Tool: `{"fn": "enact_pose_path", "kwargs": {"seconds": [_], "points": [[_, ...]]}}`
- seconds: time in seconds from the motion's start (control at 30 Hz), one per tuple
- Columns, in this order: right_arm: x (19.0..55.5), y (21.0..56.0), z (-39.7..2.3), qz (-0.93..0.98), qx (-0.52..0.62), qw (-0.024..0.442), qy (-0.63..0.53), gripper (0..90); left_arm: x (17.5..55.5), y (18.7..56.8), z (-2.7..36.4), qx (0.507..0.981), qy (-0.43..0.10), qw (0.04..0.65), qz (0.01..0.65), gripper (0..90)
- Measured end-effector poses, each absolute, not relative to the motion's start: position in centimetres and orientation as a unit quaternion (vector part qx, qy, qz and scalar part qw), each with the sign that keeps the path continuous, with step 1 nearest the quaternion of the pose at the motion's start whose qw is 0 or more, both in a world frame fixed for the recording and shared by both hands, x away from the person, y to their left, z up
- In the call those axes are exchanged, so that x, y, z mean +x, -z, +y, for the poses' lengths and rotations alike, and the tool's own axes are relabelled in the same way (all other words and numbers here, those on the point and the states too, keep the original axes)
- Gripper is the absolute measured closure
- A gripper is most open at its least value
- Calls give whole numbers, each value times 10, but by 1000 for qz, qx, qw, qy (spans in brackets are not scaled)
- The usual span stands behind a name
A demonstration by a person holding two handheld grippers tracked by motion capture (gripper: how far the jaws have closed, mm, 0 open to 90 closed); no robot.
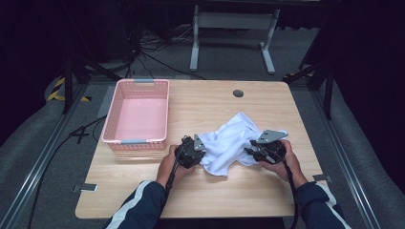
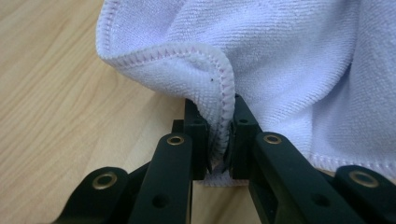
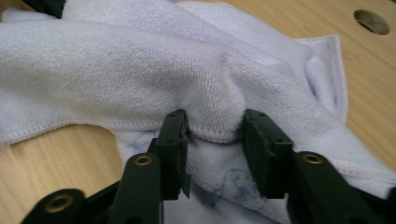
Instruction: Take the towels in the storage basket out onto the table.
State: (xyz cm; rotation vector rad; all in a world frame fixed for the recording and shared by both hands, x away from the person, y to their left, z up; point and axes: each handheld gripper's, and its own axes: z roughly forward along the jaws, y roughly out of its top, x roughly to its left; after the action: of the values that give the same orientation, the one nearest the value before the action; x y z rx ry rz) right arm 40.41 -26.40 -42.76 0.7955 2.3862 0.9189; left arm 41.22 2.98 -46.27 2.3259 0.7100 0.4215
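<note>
A: How does the left gripper (image 2: pixel 219 140) stand?

B: Its jaws are clenched on the stitched hem of the white towel (image 2: pixel 289 60). In the left gripper view the hem runs down between the two black pads, pinched flat, and the cloth curls up and away above them.

A: And the right gripper (image 3: pixel 212 140)?

B: In the right gripper view a thick fold of the same towel bulges between its jaws. Both pads press against the sides of that fold, so it is grasping the cloth, though with a wider gap than the left one.

A: Where does the towel lie, then?

B: Between the two grippers. In the high view the left gripper (image 1: pixel 191 151) holds its left edge and the right gripper (image 1: pixel 264 149) its right edge; the rest lies crumpled on the wooden table (image 1: pixel 210 102), spreading away from the person beyond the jaws.

A: Anything farther out?

B: A pink basket (image 1: pixel 137 114) stands on the table beyond and to the left of the left gripper, apart from the towel. A round hole (image 1: pixel 238 93) sits in the tabletop well beyond the cloth.
</note>
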Motion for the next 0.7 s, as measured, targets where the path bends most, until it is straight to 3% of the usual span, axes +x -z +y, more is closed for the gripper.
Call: {"fn": "enact_pose_path", "kwargs": {"seconds": [0.2, 0.27, 0.37, 0.7], "points": [[410, 423, -272, 855, 300, 230, -355, 710, 424, 462, 23, 884, -167, 324, 292, 828], [407, 418, -274, 856, 292, 230, -359, 788, 426, 462, 23, 882, -169, 326, 295, 831], [399, 411, -275, 857, 276, 230, -368, 835, 427, 462, 24, 877, -181, 321, 307, 835], [350, 394, -260, 887, 198, 170, -382, 848, 440, 460, 33, 873, -194, 296, 334, 841]]}}
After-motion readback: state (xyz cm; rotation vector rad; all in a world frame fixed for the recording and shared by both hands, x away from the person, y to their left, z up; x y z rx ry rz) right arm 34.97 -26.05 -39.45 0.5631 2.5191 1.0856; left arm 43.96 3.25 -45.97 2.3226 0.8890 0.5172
